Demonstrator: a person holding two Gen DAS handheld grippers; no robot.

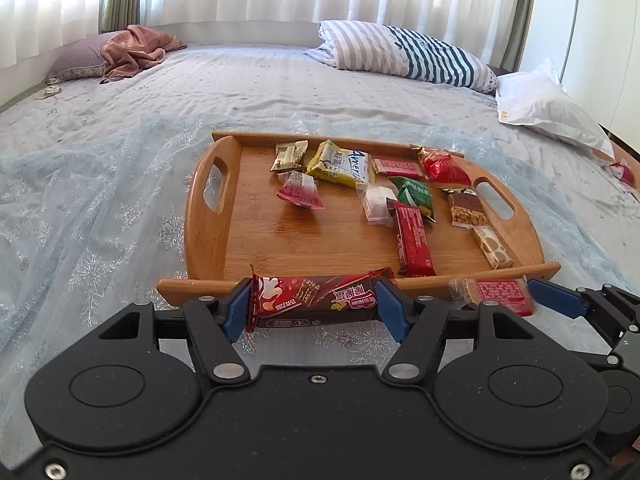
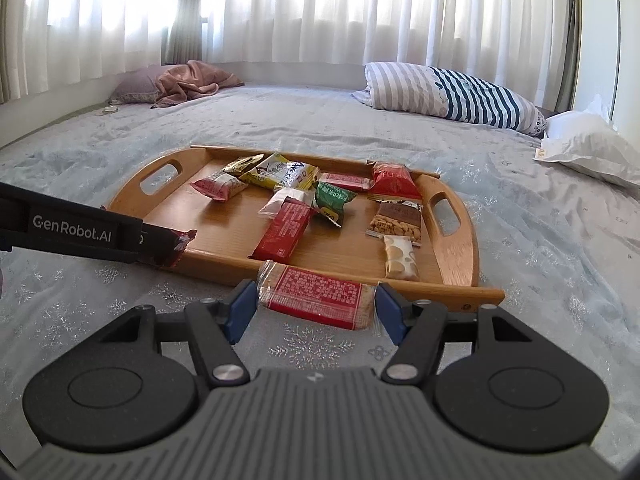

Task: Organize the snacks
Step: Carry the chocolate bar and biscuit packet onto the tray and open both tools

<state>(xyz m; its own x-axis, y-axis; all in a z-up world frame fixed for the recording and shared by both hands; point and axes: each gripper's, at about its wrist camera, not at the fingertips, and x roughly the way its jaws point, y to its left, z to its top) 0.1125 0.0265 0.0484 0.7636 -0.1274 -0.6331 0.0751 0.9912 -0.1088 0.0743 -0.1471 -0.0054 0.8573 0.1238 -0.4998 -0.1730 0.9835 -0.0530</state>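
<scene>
Wafer bar [image 1: 316, 300] at tray [image 1: 208, 216] near rim, left half bare

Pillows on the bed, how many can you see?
3. A purple pillow lies far left under a crumpled pink cloth, a striped pillow far right near the curtains, and a white pillow at the right edge. More may be hidden outside the view.

The bed [image 1: 260, 80] has a pale quilted cover, with a sheer snowflake cloth [image 1: 80, 220] over its near part. A wooden tray [image 1: 208, 216] sits on the cloth. Far left lie a mauve pillow [image 1: 76, 60] and pink blanket [image 1: 132, 50]; far right, a striped pillow [image 1: 404, 52] and white bag [image 1: 548, 108].
</scene>
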